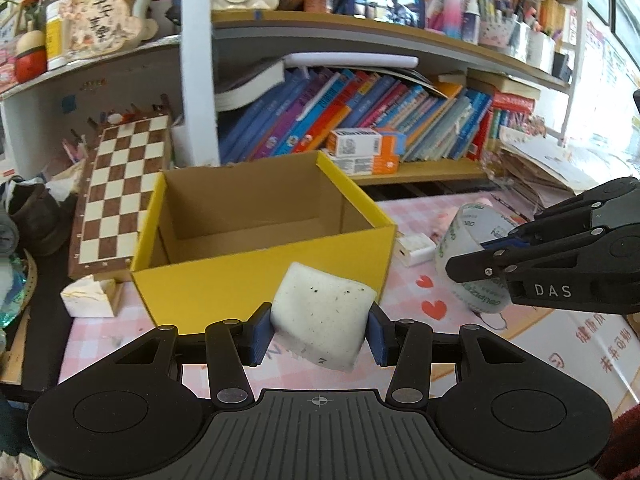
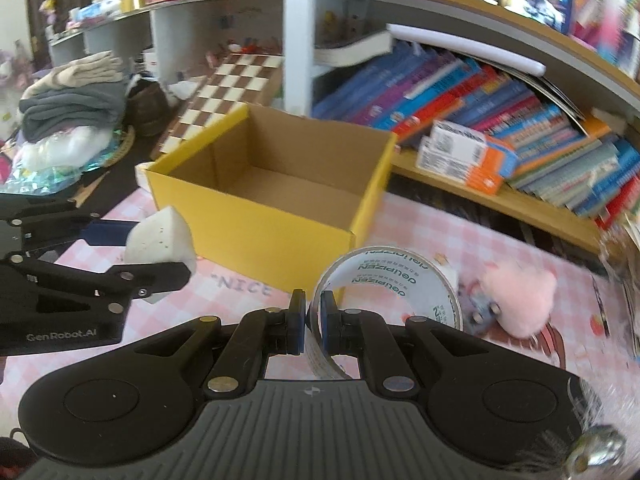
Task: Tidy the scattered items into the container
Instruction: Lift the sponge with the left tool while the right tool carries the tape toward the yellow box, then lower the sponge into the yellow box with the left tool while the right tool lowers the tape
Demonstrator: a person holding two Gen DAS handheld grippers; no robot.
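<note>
An open yellow cardboard box point(image 1: 264, 292) stands on the pink tablecloth; it also shows in the right wrist view point(image 2: 256, 236), empty inside. My left gripper point(image 1: 320, 330) is shut on a white sponge point(image 1: 324, 316), held just in front of the box's near wall; the sponge shows at the left of the right wrist view point(image 2: 158, 236). My right gripper point(image 2: 313, 322) is shut on the wall of a clear tape roll point(image 2: 384, 276), lifted to the right of the box; the roll shows in the left wrist view point(image 1: 468, 236).
A pink fluffy toy point(image 2: 520, 292) lies right of the tape. A small white box point(image 1: 414, 246) sits beside the yellow box. A chessboard point(image 1: 120, 184) leans behind it. Bookshelves point(image 1: 360, 120) run along the back. Folded clothes point(image 2: 76, 96) are piled left.
</note>
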